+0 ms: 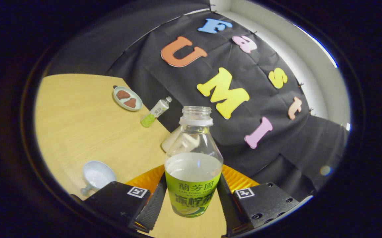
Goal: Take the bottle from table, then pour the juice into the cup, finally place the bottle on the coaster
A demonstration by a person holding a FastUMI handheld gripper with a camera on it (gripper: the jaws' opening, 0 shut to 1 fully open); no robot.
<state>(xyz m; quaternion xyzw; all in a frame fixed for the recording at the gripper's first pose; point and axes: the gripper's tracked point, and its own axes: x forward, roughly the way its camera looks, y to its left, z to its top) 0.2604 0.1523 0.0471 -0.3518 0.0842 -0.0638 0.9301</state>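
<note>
- The gripper (pixel 191 206) has its two fingers (pixel 151 206) pressed against the lower sides of the bottle (pixel 192 165), one on each flank of the green label — clamped on it, as far as the ribbed pads show
- The bottle sits upright between the fingers, cap off, pale juice standing to about the top of the label, neck clear and empty above
- Just behind the bottle's base, an orange ribbed disc (pixel 240 180) peeks out on both sides — I take it for the coaster; whether the bottle rests on it or hangs above it I cannot tell
- Beyond the bottle's shoulder, a pale rounded thing (pixel 170 141) on the table (pixel 78 122), partly hidden by the glass — possibly the cup, hard to say
- Off to the left fingers' side, a small white scoop-like dish (pixel 96 175); farther out, a little green-bottomed tube (pixel 154 114) and a plate with two brown pieces (pixel 127 98)
- My read: the grab is done; whether pouring is over or yet to come cannot be told from here, and letting go on the coaster remains
</note>
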